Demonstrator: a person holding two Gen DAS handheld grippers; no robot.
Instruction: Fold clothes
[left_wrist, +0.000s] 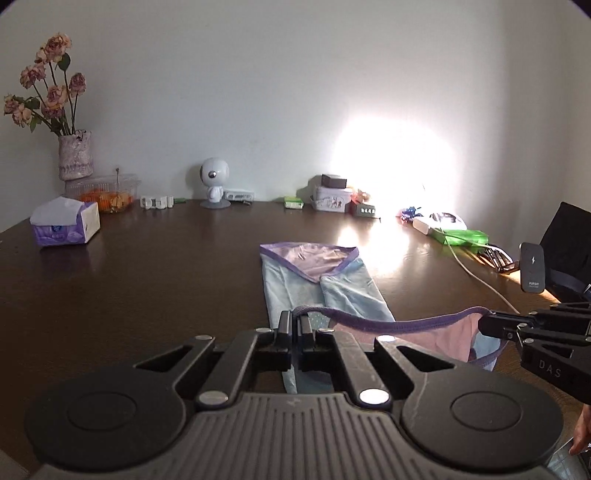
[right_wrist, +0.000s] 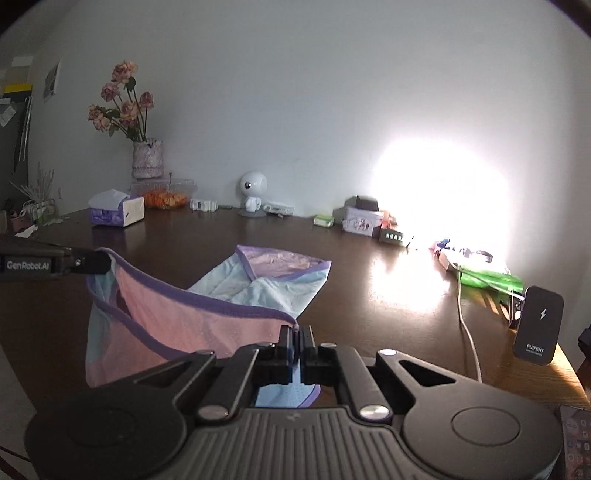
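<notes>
A light blue and pink garment with purple trim (left_wrist: 317, 280) lies lengthwise on the dark wooden table (left_wrist: 147, 280). Its near end is lifted off the table. My left gripper (left_wrist: 295, 319) is shut on the purple hem at the left corner. My right gripper (right_wrist: 297, 332) is shut on the hem at the right corner; it also shows at the right of the left wrist view (left_wrist: 487, 321). The hem hangs taut between them, pink inside showing (right_wrist: 177, 325). The left gripper shows at the left of the right wrist view (right_wrist: 99, 260). The garment's far end (right_wrist: 280, 266) rests folded on the table.
Along the back wall stand a vase of dried roses (left_wrist: 74, 155), a tissue pack (left_wrist: 66, 221), a plastic food box (left_wrist: 107, 192), a white robot figure (left_wrist: 214, 184), tins and small boxes (left_wrist: 332, 197). A white cable (right_wrist: 469, 325), green packet (right_wrist: 491, 280) and black charger stand (right_wrist: 537, 325) sit right.
</notes>
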